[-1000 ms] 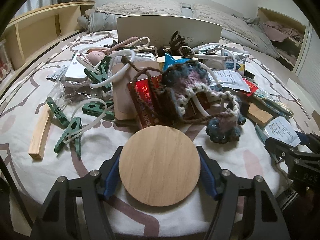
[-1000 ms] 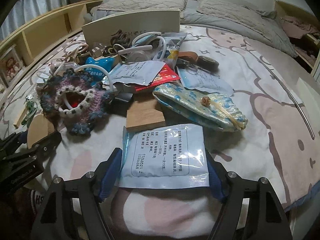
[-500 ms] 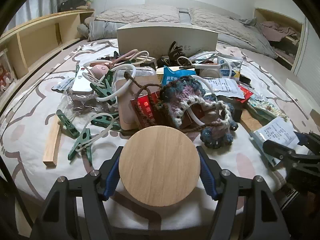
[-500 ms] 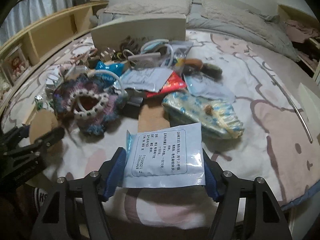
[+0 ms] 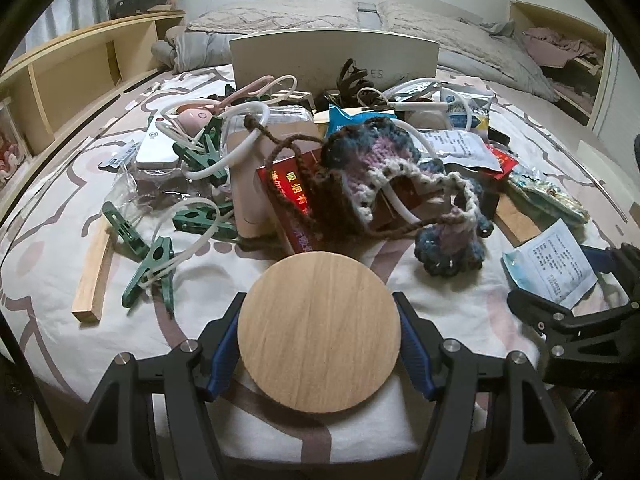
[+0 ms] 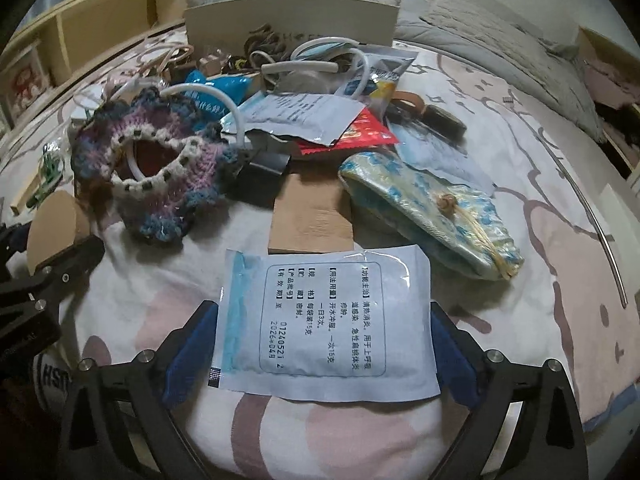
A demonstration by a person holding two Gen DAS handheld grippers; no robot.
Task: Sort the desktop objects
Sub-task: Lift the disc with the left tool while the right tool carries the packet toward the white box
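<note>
Left hand-held gripper (image 5: 319,344): pinching the round wooden disc (image 5: 319,331), near the knitted pouch (image 5: 384,176).
Right hand-held gripper (image 6: 320,348): just been spreading; white packet (image 6: 324,320) lies loose between.

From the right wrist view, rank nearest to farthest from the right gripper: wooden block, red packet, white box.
1. Wooden block, centre, just beyond the sachet between the right gripper's jaws.
2. Red packet, mid-pile.
3. White box, at the back.

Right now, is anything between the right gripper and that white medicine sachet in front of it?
Nothing visible. The sachet lies flat on the bedspread between the pads of the right gripper, with a gap at each side; its jaws have just been opening. The wooden block lies beyond its far edge, out of the way.
</note>
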